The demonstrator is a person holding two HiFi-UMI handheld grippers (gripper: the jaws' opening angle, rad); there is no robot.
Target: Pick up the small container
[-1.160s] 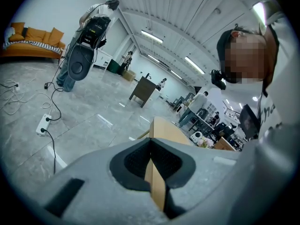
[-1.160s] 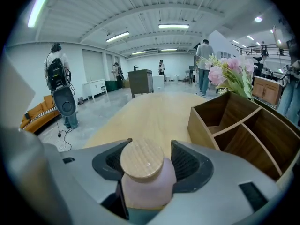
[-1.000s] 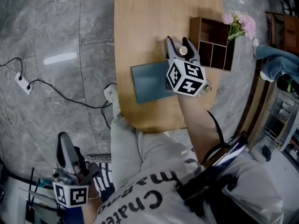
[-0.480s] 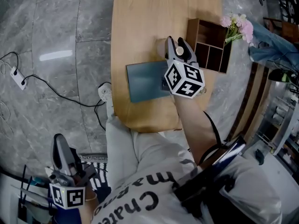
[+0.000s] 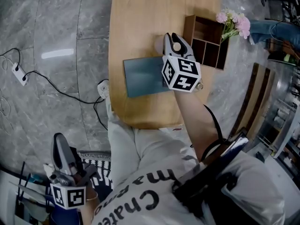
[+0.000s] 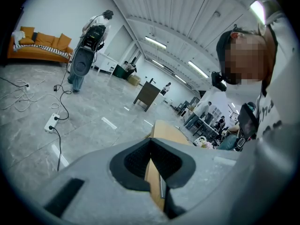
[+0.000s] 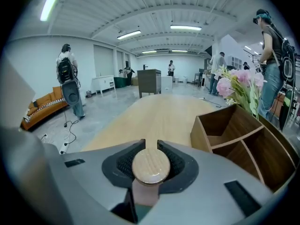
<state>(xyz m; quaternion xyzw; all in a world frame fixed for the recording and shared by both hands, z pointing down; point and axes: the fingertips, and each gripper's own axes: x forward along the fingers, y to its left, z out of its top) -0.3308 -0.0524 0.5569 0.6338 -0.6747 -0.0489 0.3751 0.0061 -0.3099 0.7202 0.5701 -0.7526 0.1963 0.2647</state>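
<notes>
A wooden organizer (image 5: 206, 43) with pink flowers (image 5: 232, 22) at its far corner stands on the table (image 5: 140, 13), just right of the right gripper (image 5: 173, 40). A grey-blue mat (image 5: 143, 76) lies to that gripper's left. The container (image 7: 151, 165), capped with a round wooden lid, sits between the right jaws, which have just been closing and now press on it. The right forearm reaches over the near table edge, gripper tilted down. The left gripper (image 5: 60, 140) hangs low off the table above the floor, jaws together and empty.

Lighting: bright, even; ceiling strip lights (image 7: 185, 27). Glare streak, floor (image 5: 56, 55) upper left. Fisheye-bent edges, dark corners.
</notes>
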